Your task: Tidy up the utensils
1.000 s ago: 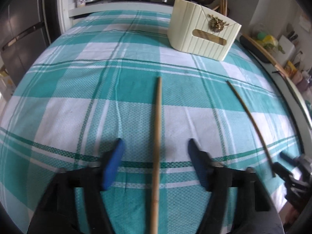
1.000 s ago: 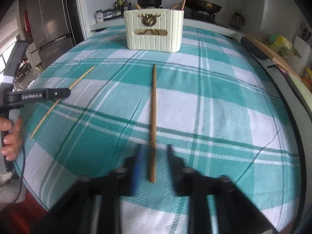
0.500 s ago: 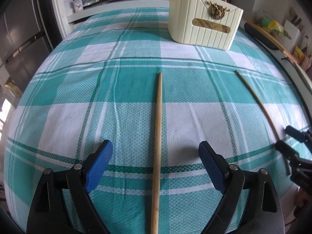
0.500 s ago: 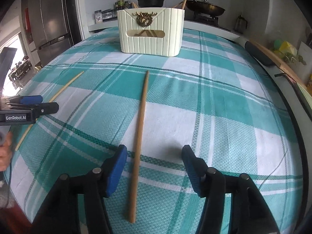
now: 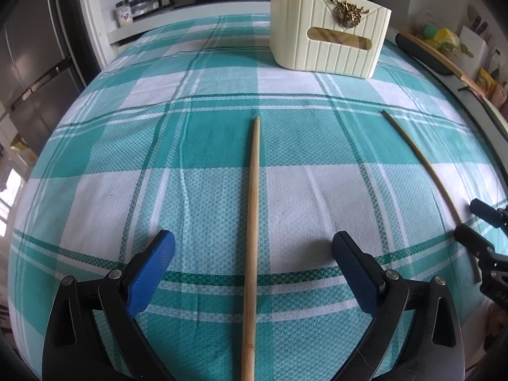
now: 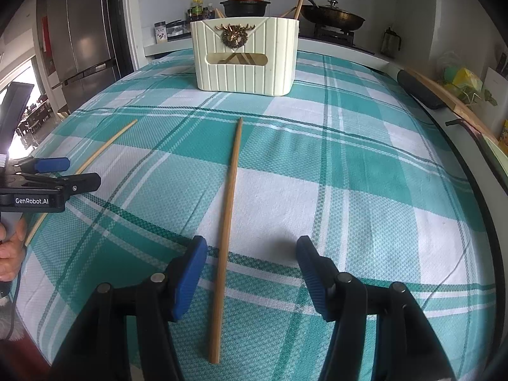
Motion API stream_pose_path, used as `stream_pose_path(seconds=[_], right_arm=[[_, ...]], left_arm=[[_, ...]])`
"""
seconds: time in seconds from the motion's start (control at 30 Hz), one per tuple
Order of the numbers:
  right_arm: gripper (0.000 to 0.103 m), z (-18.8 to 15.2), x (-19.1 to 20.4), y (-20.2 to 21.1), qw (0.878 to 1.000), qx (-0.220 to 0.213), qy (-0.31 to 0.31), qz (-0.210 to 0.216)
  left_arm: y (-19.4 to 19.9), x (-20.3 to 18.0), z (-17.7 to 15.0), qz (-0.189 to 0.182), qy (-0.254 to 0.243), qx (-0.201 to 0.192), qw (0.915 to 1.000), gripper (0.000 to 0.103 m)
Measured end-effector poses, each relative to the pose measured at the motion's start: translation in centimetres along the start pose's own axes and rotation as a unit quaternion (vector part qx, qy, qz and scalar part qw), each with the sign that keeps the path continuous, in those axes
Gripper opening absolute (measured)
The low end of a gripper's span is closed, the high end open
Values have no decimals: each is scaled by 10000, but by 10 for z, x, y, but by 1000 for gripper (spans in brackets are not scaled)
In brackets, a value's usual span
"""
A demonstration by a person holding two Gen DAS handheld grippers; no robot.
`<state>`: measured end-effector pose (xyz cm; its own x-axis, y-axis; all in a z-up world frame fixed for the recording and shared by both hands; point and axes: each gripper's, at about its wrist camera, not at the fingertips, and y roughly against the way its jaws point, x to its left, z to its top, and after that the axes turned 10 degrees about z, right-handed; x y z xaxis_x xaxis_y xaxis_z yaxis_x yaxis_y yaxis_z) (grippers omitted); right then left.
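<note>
Wooden chopsticks [image 5: 252, 209] [image 6: 229, 222], two, flat on checked cloth [image 5: 158, 146]; one cream holder [image 5: 327, 44].

Worktop [image 5: 95, 190] covered by a teal-and-white checked cloth [image 5: 206, 146], lightly creased. Two wooden chopsticks lie flat on the cloth, well apart, both pointing roughly toward the far end: a lighter one [image 5: 252, 209] to the left, a darker one [image 6: 228, 222] to the right. At the far end a cream ribbed utensil holder [image 6: 244, 60] stands upright on the cloth, with more sticks poking out of the top.
</note>
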<state>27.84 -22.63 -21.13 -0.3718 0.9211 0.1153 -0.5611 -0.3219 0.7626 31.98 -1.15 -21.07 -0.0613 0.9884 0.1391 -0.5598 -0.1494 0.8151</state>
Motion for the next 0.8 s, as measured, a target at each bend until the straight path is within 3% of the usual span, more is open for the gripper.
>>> stream_pose_path(seconds=[0.4,0.7,0.8], right_arm=[[60,-1,1,0,10000,0,-2,1],[60,-1,1,0,10000,16,-9,4],[60,9,1,-2,9990,451,48,62]], left_arm=[[0,-1,0,-8,1,-11,10000,101],[4,21,9,-594,135,160,9980,100],[3,29,22,-698,-63,262,9972,100]])
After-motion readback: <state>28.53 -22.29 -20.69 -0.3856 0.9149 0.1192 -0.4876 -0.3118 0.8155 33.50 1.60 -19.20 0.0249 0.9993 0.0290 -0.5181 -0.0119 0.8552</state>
